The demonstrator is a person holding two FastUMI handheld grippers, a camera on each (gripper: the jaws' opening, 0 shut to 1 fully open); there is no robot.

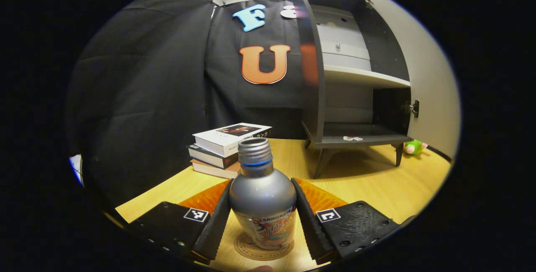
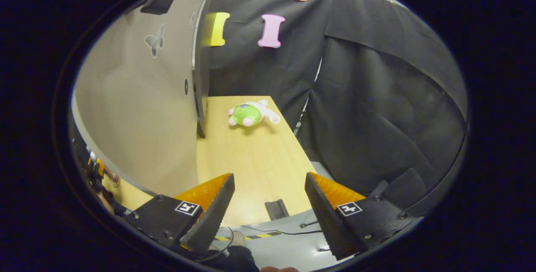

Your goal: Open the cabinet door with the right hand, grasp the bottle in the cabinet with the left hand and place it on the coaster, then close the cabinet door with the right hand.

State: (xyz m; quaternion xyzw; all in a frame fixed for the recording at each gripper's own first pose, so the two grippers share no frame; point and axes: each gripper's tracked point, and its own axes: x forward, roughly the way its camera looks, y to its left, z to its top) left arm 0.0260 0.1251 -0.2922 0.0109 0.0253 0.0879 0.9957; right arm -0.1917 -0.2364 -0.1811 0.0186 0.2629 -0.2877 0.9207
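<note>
A silver bottle (image 1: 262,196) with a printed label and a grey screw cap stands upright on a round wooden coaster (image 1: 251,250) on the table. My left gripper (image 1: 260,182) is shut on it, one finger pressed against each side of its body. Behind it stands the dark cabinet (image 1: 312,75) with its door (image 1: 431,79) swung open to the right and its lower shelf bare apart from two small white bits. In the right gripper view my right gripper (image 2: 269,175) is open with nothing between its fingers, just right of the pale face of the open door (image 2: 138,109).
A stack of three books (image 1: 224,148) lies on the wooden table (image 1: 377,180) left of the cabinet. A green plush toy (image 2: 247,114) lies on the table beyond the door, near the table's right edge. A cable and striped tape (image 2: 251,236) are on the floor below.
</note>
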